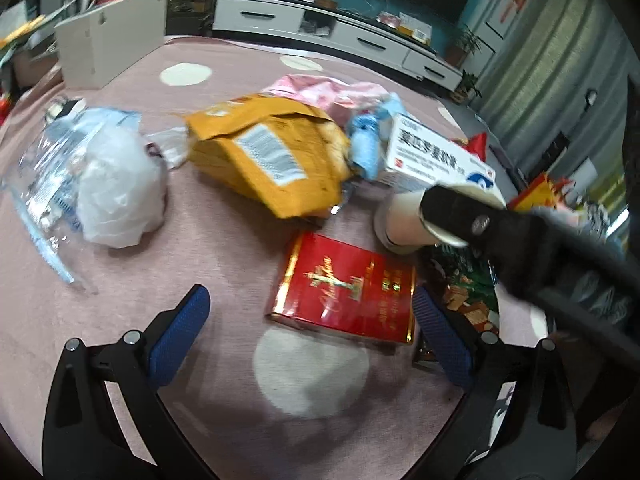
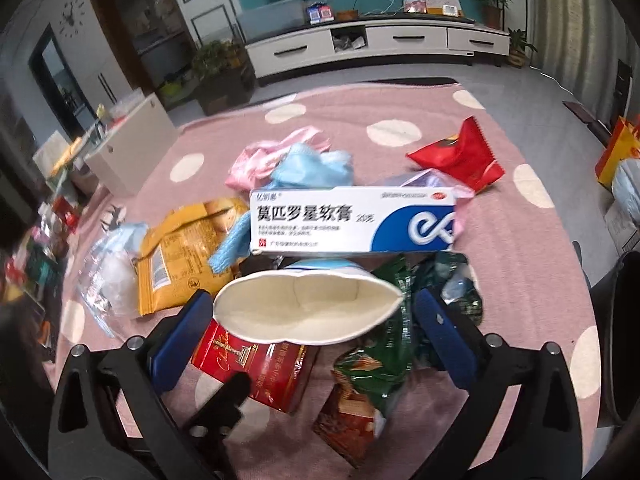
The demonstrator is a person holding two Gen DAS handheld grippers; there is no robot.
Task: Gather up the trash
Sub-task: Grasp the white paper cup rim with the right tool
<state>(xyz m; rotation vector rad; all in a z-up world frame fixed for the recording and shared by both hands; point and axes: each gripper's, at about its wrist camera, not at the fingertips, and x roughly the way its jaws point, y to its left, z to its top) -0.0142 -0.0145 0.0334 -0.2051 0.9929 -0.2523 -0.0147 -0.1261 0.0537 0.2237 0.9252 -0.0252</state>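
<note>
Trash lies scattered on a pink dotted rug (image 1: 200, 248). My left gripper (image 1: 310, 296) is open low over the rug, and a red carton (image 1: 344, 288) lies flat between its blue pads (image 1: 182, 336) without touching them. My right gripper (image 2: 312, 298) is open wide around a squashed white paper cup (image 2: 308, 308) whose mouth faces the camera; a small gap shows at the right pad (image 2: 440, 328). In the left wrist view the cup (image 1: 400, 220) sits behind a black finger (image 1: 460, 212) of the right gripper. The white ointment box (image 2: 352, 220) lies just beyond the cup.
Around the cup lie a yellow snack bag (image 2: 180, 256), green wrappers (image 2: 384, 344), a blue mask (image 2: 312, 168), a pink bag (image 2: 276, 152), a red wrapper (image 2: 456, 160) and a clear plastic bag (image 1: 100, 176). A white cabinet (image 1: 112, 40) stands at the rug's far left.
</note>
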